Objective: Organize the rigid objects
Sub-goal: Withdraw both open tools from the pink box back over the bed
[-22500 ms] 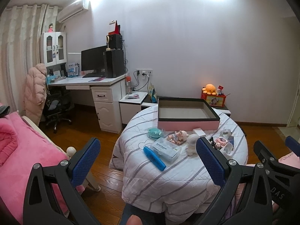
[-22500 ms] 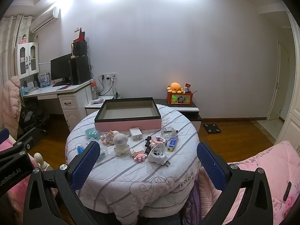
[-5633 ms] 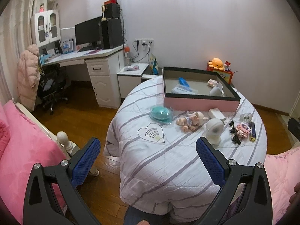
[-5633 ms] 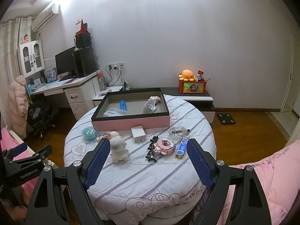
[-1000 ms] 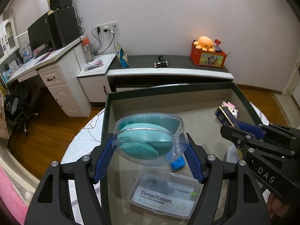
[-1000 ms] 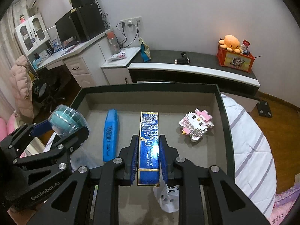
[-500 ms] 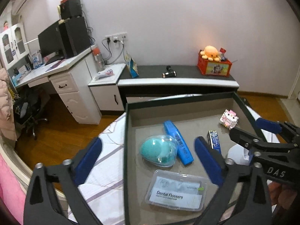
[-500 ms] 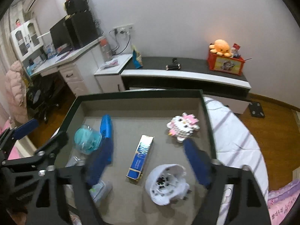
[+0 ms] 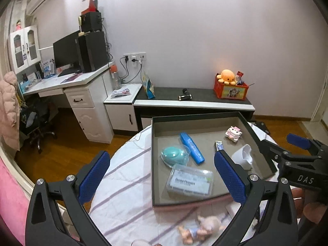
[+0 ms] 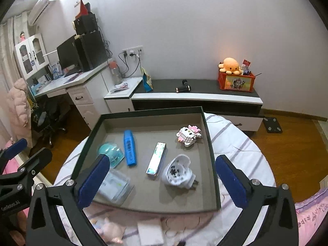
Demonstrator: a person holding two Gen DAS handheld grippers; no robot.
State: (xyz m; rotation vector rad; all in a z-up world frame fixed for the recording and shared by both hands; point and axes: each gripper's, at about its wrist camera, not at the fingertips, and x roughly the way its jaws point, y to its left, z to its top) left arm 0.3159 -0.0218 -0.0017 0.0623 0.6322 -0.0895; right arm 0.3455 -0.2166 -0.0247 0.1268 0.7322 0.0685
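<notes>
Both grippers, left (image 9: 162, 174) and right (image 10: 158, 181), fingers wide, just opened, empty. Next: doll (image 9: 196, 230) before box (image 9: 205, 119); approach low, square.

Left tool (image 9: 162, 173) and right tool (image 10: 162, 178) tilt downward, jaws wide apart, nothing between them

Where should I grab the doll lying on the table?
Take the doll across its torso, from above, jaws closing across its narrow width. It lies flat on the bedspread, lengthwise left to right in the left wrist view, just in front of the box. It is blurred, so limb detail is unclear.
</notes>
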